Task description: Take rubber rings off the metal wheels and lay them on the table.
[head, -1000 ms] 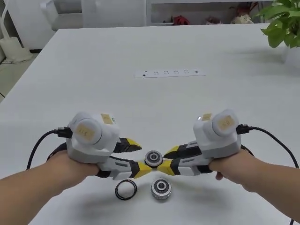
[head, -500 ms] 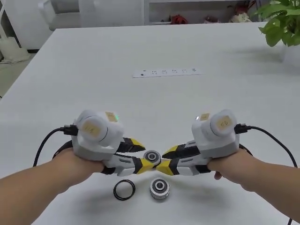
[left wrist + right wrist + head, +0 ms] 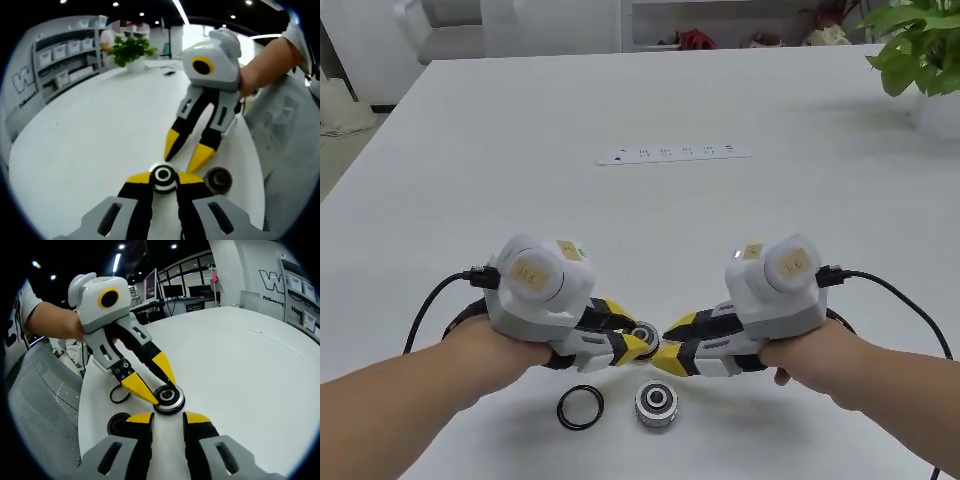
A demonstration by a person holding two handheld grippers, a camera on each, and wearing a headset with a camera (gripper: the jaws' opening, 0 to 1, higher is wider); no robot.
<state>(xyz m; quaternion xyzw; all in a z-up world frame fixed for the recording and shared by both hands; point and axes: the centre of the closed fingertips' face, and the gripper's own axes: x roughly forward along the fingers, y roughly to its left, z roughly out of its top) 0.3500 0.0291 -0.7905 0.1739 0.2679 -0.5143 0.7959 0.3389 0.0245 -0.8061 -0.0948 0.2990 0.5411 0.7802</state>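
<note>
The left hand-held gripper (image 3: 628, 332) is clamped on a metal wheel (image 3: 643, 335), one yellow tip on each side of the rim, low over the near part of the white desk (image 3: 520, 160). Whether the wheel touches the desk cannot be told. The wheel is a short disc with a dark outer band, and its round face and centre hole are turned upward, so the axle line runs across the grip, not along it. The right hand-held gripper (image 3: 670, 345) points in from the opposite side, nearly tip to tip with the left one. Its jaws are spread part way and hold nothing, and its yellow tips sit just beside the wheel. In the right gripper view the wheel (image 3: 169, 399) lies just ahead of that open gap. Closer to the person, a black rubber ring (image 3: 580, 407) lies flat on the desk. A second wheel (image 3: 656, 400) lies just beside the ring without touching it, face up, with its hole pointing upward. Farther back, a white power strip (image 3: 665, 154) lies across the desk, and a green plant (image 3: 910, 45) stands at the far right corner.
</note>
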